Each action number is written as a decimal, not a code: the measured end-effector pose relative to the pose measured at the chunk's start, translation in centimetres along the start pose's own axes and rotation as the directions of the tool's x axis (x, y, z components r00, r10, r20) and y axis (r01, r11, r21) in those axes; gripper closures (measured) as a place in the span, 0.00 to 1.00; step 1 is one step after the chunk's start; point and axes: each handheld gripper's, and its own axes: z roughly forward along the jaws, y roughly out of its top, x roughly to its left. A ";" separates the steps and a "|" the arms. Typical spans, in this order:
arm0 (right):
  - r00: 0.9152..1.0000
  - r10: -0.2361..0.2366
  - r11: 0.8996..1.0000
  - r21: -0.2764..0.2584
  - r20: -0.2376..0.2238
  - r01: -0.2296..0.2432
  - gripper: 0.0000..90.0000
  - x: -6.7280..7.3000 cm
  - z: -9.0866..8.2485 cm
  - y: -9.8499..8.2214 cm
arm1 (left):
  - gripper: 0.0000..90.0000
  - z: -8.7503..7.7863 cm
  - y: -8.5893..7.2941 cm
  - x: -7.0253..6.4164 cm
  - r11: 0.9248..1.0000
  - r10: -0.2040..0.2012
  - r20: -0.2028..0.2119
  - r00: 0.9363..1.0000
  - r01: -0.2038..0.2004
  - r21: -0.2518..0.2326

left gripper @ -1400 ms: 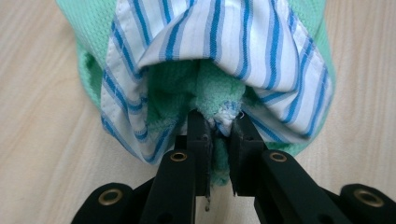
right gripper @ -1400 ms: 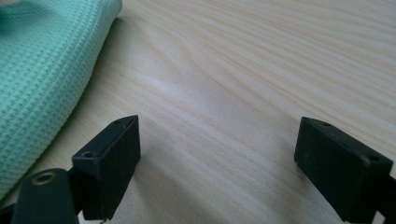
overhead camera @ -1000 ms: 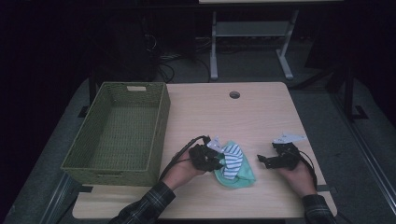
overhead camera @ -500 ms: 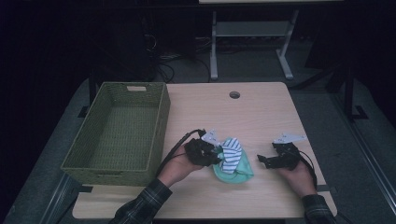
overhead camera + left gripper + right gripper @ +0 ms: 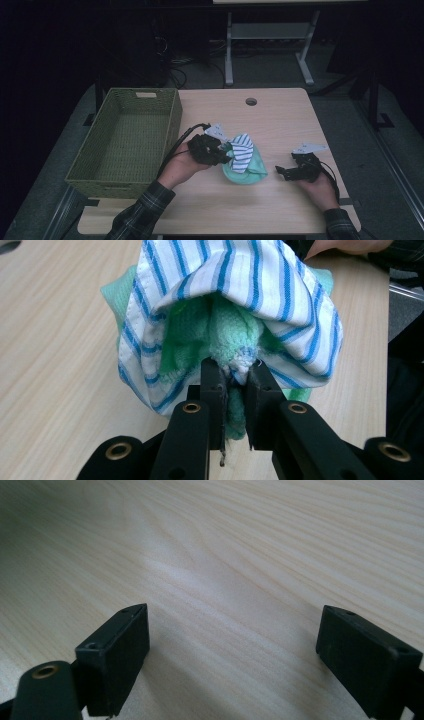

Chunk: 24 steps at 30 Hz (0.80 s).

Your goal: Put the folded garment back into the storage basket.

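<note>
While the left gripper [image 5: 232,377] pinches the green cloth [image 5: 220,335] and striped cloth [image 5: 250,285] just above the worktop [image 5: 280,125], lift both clear, then carry them to the basket [image 5: 125,140]. Right gripper [image 5: 285,171] rests spread.

— What's the striped cloth [image 5: 235,280] like?
— Thin woven cotton, smooth, stitched hem; the green cloth [image 5: 220,335] under it is fuzzy terry.
— And the table [image 5: 260,555]?
— Pale wood grain, matt, with a soft sheen.
— The basket [image 5: 125,145]?
— Rough olive wicker weave.
— The left gripper [image 5: 235,377]?
— Matt black plastic, brass-looking rivets
</note>
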 end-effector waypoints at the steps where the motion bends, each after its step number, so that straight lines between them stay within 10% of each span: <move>1: 1.000 0.001 1.000 0.000 0.000 -0.001 0.15 0.0 0.0 0.0 | 0.89 -0.4 0.2 0.0 1.000 -0.008 -0.003 1.000 0.008 -0.001; 24: 1.000 0.006 1.000 0.010 0.009 -0.006 0.09 0.0 0.1 0.0 | 0.89 -6.3 0.6 2.2 1.000 -0.031 -0.073 0.997 0.031 -0.007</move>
